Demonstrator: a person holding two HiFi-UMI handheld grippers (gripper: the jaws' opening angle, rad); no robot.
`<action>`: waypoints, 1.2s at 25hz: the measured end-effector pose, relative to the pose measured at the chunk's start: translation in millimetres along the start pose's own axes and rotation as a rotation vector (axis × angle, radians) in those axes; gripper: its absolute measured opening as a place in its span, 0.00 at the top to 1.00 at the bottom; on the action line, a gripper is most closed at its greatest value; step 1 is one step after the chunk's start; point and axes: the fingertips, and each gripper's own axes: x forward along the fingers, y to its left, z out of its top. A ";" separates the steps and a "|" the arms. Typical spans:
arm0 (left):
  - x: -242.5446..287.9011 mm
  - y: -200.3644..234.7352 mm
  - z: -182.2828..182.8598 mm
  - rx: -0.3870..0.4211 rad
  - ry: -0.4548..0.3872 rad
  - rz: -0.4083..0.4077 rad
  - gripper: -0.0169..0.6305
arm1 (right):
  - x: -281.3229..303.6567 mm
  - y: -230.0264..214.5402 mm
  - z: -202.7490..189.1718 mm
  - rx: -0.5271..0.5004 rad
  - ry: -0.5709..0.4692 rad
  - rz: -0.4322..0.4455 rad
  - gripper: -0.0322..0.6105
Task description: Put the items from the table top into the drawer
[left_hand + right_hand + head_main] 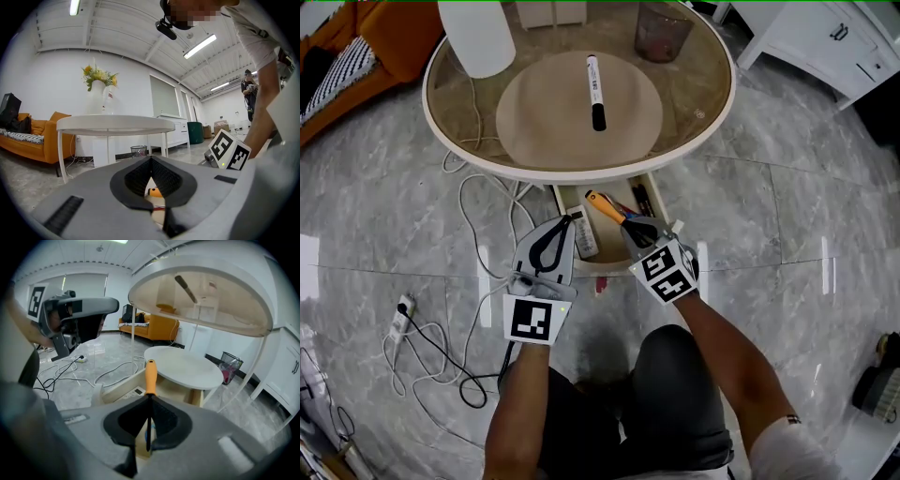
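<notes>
Head view: black marker (595,91) lies on the worktop (712,112). Right claw (636,228) holds an orange-handled tool (605,205) over the open drawer (600,265).
Left gripper view: left claw (151,161) together, empty.
Right gripper view: jaws clamped on the tool's thin shaft, handle pointing far.
Risk: handle weight pivots the tool; it could strike the drawer rim.

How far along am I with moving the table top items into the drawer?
Partly done. The open drawer already holds a white remote-like item and some pens. In hand: the right gripper is shut on an orange-handled tool above the drawer; the left gripper is shut, empty. Left: the black-capped marker on the table top.
</notes>
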 end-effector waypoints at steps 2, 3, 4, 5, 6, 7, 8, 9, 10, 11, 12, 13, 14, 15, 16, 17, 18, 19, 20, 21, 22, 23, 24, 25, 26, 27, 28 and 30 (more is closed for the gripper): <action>1.4 1.7 -8.1 0.005 0.001 0.000 0.97 | 8.3 1.3 -3.2 -0.016 0.005 0.005 0.93; 3.0 2.9 -10.9 0.004 -0.004 0.001 0.97 | 12.4 1.2 -4.6 -0.025 0.008 0.006 0.93; 4.6 4.2 -12.1 0.000 -0.017 0.004 0.97 | 16.0 0.6 -6.2 -0.034 0.012 0.007 0.93; 5.7 6.0 -11.6 -0.009 -0.037 0.010 0.98 | 19.0 -0.1 -8.1 -0.038 0.017 0.006 0.93; 5.8 8.2 -10.4 -0.018 -0.060 0.019 0.97 | 21.6 -1.0 -10.0 -0.037 0.021 0.006 0.93; 5.1 10.4 -10.5 -0.026 -0.075 0.027 0.98 | 23.8 -2.2 -11.6 -0.031 0.026 0.007 0.93; 4.0 12.2 -12.8 -0.028 -0.080 0.031 0.98 | 25.8 -3.8 -13.1 -0.025 0.032 0.009 0.93; 3.4 13.5 -15.8 -0.028 -0.081 0.033 0.97 | 27.8 -5.3 -14.6 -0.022 0.042 0.012 0.93; 3.2 14.5 -18.4 -0.027 -0.082 0.032 0.97 | 30.1 -6.5 -16.8 -0.025 0.057 0.017 0.93; 3.2 15.6 -20.5 -0.028 -0.084 0.032 0.97 | 32.9 -6.9 -19.6 -0.032 0.077 0.023 0.93; 3.1 17.0 -22.5 -0.030 -0.084 0.033 0.97 | 36.3 -6.4 -22.3 -0.042 0.099 0.031 0.93; 2.9 18.5 -24.2 -0.031 -0.083 0.034 0.98 | 40.1 -5.5 -24.2 -0.055 0.120 0.038 0.93; 2.4 19.5 -25.3 -0.028 -0.083 0.034 0.98 | 44.0 -4.5 -25.4 -0.066 0.139 0.044 0.93; 1.7 20.0 -25.7 -0.023 -0.086 0.033 0.97 | 47.6 -4.0 -26.1 -0.073 0.156 0.048 0.93; 0.9 20.3 -26.2 -0.015 -0.087 0.032 0.97 | 51.1 -4.1 -26.6 -0.077 0.173 0.049 0.93; 0.3 20.5 -26.7 -0.008 -0.089 0.033 0.97 | 54.7 -4.7 -27.2 -0.077 0.190 0.048 0.93; 0.1 21.1 -26.7 -0.002 -0.092 0.035 0.97 | 58.3 -5.3 -28.0 -0.074 0.209 0.047 0.93; 0.0 21.9 -26.0 0.000 -0.098 0.037 0.97 | 61.9 -5.5 -29.5 -0.070 0.232 0.047 0.93; -0.2 22.7 -24.9 -0.002 -0.104 0.039 0.98 | 65.5 -5.2 -31.5 -0.065 0.258 0.049 0.93; -0.6 23.3 -23.1 -0.005 -0.112 0.040 0.97 | 69.0 -4.5 -33.5 -0.062 0.284 0.051 0.93; -1.1 23.4 -20.8 -0.009 -0.120 0.042 0.98 | 72.3 -4.1 -34.9 -0.060 0.307 0.054 0.93; -1.4 23.0 -18.5 -0.014 -0.125 0.041 0.97 | 75.3 -4.3 -36.1 -0.059 0.328 0.055 0.92; -1.4 21.8 -16.5 -0.018 -0.124 0.036 0.97 | 78.5 -5.2 -38.1 -0.057 0.348 0.055 0.92; -1.2 20.3 -15.0 -0.024 -0.120 0.031 0.97 | 81.9 -6.5 -41.7 -0.054 0.369 0.057 0.92; -0.9 19.2 -14.1 -0.030 -0.119 0.028 0.97 | 85.2 -7.5 -46.4 -0.051 0.391 0.059 0.92; -0.5 18.8 -13.5 -0.036 -0.123 0.027 0.97 | 87.7 -7.5 -50.4 -0.047 0.411 0.062 0.92; -0.1 18.3 -13.0 -0.043 -0.129 0.028 0.97 | 89.4 -6.4 -52.8 -0.041 0.426 0.064 0.92; 0.8 15.1 -11.3 -0.053 -0.130 0.021 0.97 | 89.9 -4.1 -54.7 -0.027 0.444 0.057 0.92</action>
